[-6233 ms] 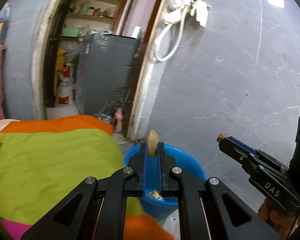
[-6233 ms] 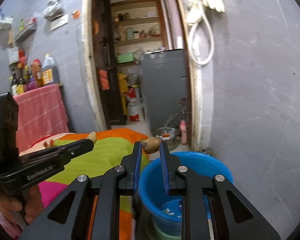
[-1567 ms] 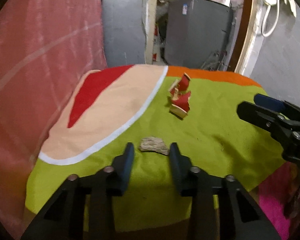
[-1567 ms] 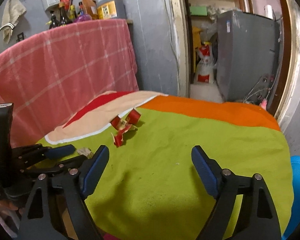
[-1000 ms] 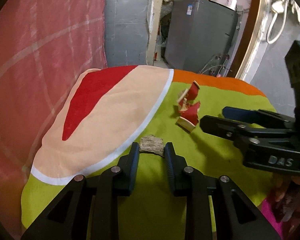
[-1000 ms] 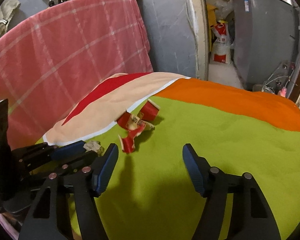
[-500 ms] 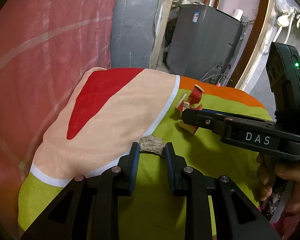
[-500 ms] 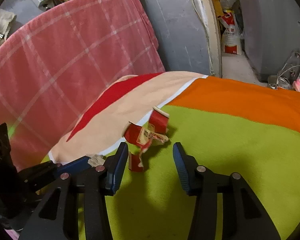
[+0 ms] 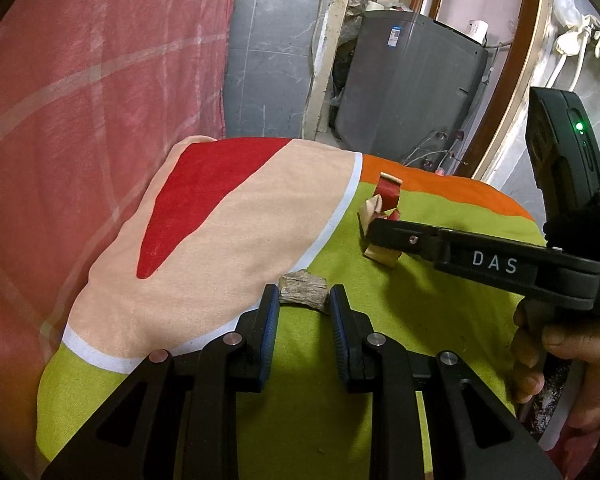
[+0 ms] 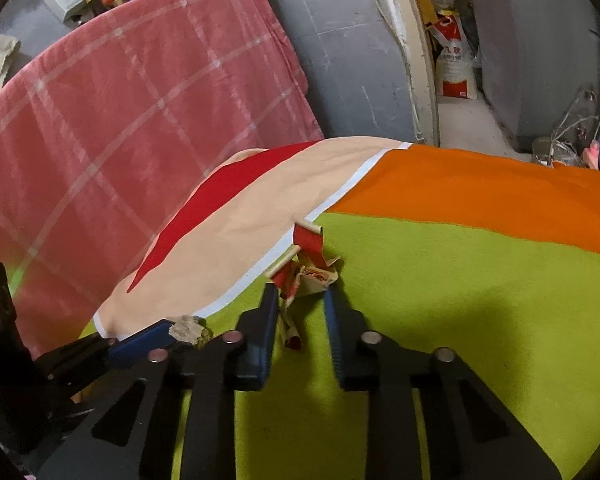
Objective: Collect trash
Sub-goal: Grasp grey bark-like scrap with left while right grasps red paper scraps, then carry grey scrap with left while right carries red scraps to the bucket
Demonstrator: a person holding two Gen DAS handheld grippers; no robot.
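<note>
We see the left claw (image 9: pixel 304 300) clamped on a grey-brown bark-like scrap (image 9: pixel 302 291), which lies on the green part of the patchwork cloth (image 9: pixel 420 312) covering the worktop. Just beyond it, the right claw (image 10: pixel 300 300) is closing around a crumpled red-and-tan wrapper (image 10: pixel 306 264), its pads meeting the wrapper's sides. Farthest back we note a pink checked blanket (image 10: pixel 120 120) and a grey cabinet (image 9: pixel 408 84).

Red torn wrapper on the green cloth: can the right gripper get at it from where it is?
Probably yes. The right gripper already straddles the red torn wrapper, its jaws closing on it, with nothing between. The left gripper is off to the side on the grey scrap.
</note>
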